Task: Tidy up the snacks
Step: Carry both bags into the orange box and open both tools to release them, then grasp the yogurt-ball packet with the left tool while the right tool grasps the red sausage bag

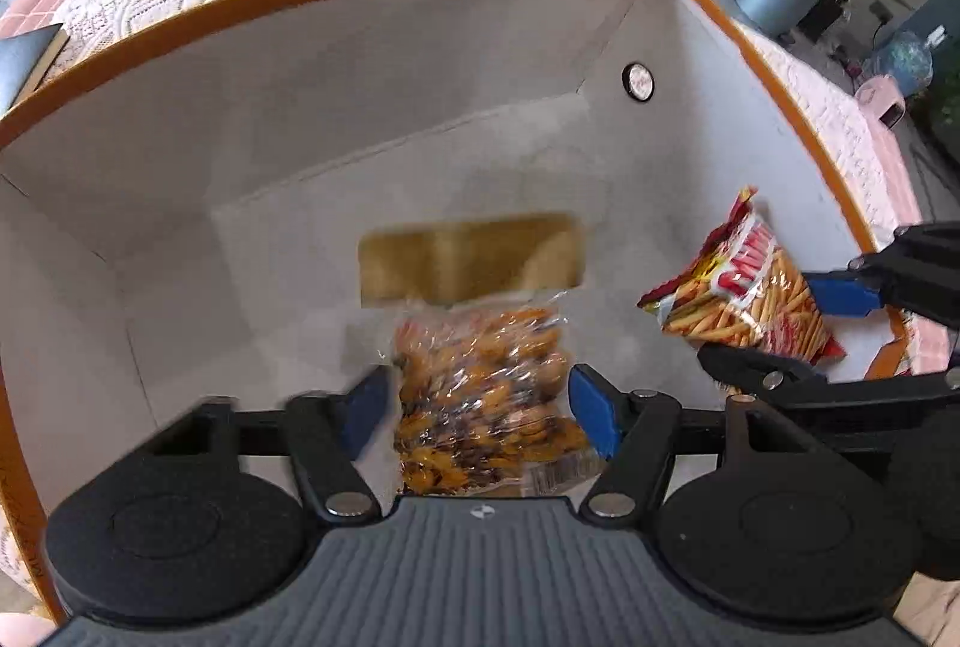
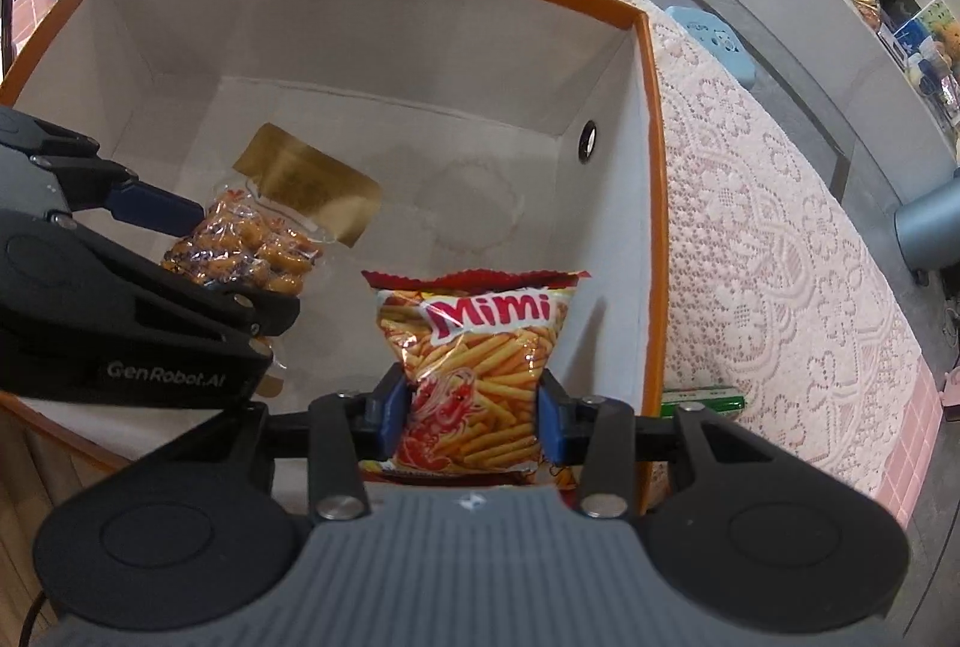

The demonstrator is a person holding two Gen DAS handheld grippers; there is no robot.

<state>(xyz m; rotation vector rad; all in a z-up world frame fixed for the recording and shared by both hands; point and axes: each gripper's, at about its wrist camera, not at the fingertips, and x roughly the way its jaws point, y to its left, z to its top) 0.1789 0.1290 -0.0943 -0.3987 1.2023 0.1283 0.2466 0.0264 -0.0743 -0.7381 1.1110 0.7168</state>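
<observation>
Both grippers reach down inside the orange-rimmed box (image 2: pixel 651 203), the left gripper (image 1: pixel 480 407) clamping a clear bag of nuts (image 1: pixel 480 407) near its middle, the right gripper (image 2: pixel 474 416) clamping a Mimi bag (image 2: pixel 480 365) beside its right wall, probably to lie apart.

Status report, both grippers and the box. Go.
Left gripper around clear bag of brown snacks, grip unclear through blur. Right gripper shut on Mimi bag. Both over orange-rimmed box; gold card on its floor. Nothing blocking.
</observation>
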